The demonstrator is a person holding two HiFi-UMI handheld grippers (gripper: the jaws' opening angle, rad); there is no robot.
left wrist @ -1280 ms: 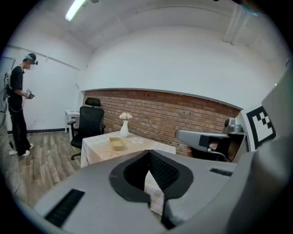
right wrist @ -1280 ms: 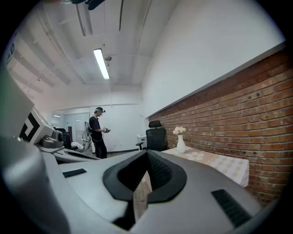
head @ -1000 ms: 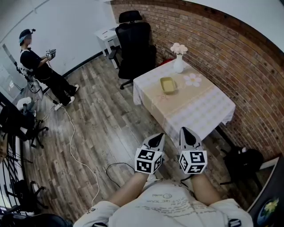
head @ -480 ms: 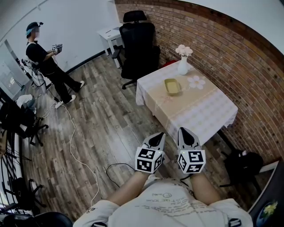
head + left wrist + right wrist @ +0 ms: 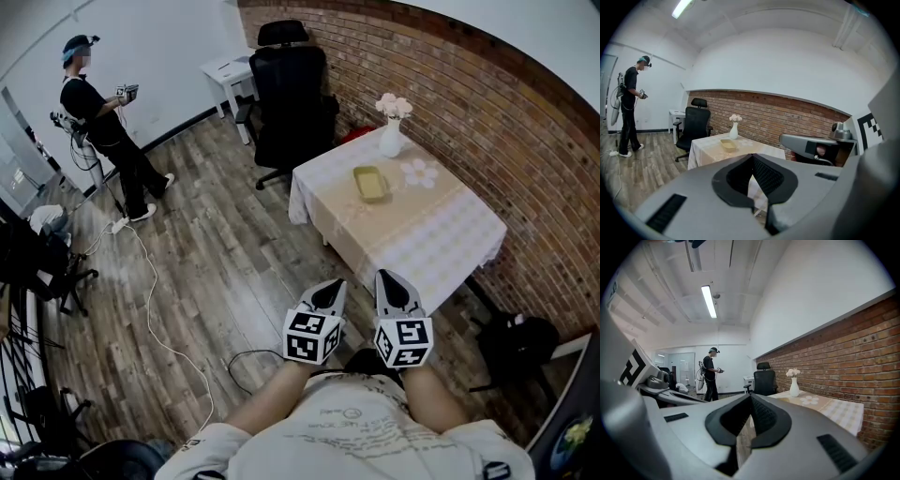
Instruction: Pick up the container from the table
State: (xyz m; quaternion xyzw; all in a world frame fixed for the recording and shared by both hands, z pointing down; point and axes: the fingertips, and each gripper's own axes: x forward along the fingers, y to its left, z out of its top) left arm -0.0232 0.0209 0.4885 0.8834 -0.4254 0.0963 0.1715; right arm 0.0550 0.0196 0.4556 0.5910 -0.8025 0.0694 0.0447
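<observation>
- Left gripper (image 5: pixel 328 291): jaws together, nothing between them.
- Right gripper (image 5: pixel 393 280): jaws together, also empty. The two sit side by side, close to the person's chest, both pointing to 12 o'clock.
- Container (image 5: pixel 370 183): shallow yellow tray lying flat on the table (image 5: pixel 441 230), at 12 o'clock from the grippers and well apart from them.
- Vase (image 5: pixel 391 141) with flowers sits at 1 o'clock of the container, not touching it; flower mat (image 5: pixel 419 172) at 3 o'clock.
- Chair (image 5: pixel 286 94) at 10 o'clock of the table; second person (image 5: pixel 103 122) far off at 10 o'clock.
- Progress: nothing done yet. Remaining: close the gap, open one gripper, clamp the rim, lift.
- Writing: only square markers on the gripper cubes; shirt print too small to read. No brands visible.
</observation>
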